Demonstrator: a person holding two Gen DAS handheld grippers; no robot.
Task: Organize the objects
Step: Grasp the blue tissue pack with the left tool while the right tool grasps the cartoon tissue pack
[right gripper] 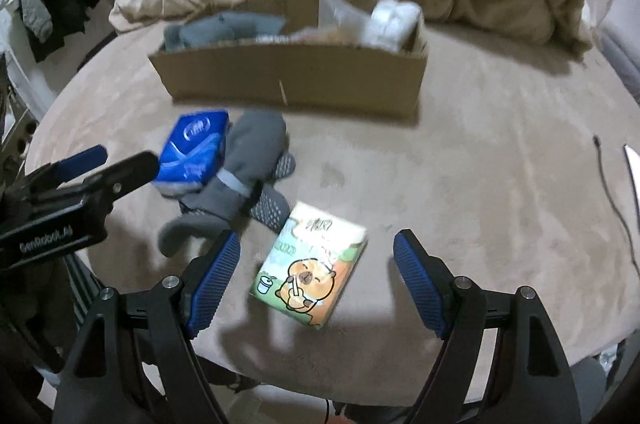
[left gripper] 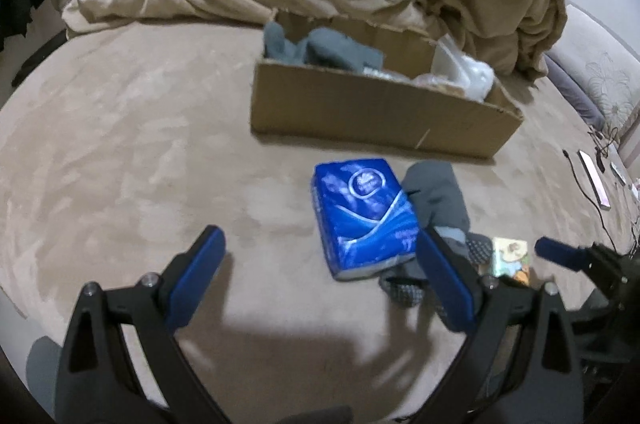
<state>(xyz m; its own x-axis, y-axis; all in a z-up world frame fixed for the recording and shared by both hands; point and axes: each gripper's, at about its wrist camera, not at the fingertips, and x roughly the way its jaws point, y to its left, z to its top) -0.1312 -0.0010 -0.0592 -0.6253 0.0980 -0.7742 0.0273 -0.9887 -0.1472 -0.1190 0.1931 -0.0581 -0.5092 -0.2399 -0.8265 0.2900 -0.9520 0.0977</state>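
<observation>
On the bed (left gripper: 120, 144), a cardboard box (left gripper: 372, 112) sits beyond grey socks (right gripper: 244, 180), touching a blue tissue pack (left gripper: 362, 216); the cartoon tissue pack (right gripper: 310, 264) lies nearby. Left claw (left gripper: 320, 256) and right claw (right gripper: 318, 256) both gape wide, holding nothing.

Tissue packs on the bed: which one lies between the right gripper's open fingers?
The cartoon-printed tissue pack, lying flat between the right gripper. The blue tissue pack sits farther left, against the grey socks.
</observation>
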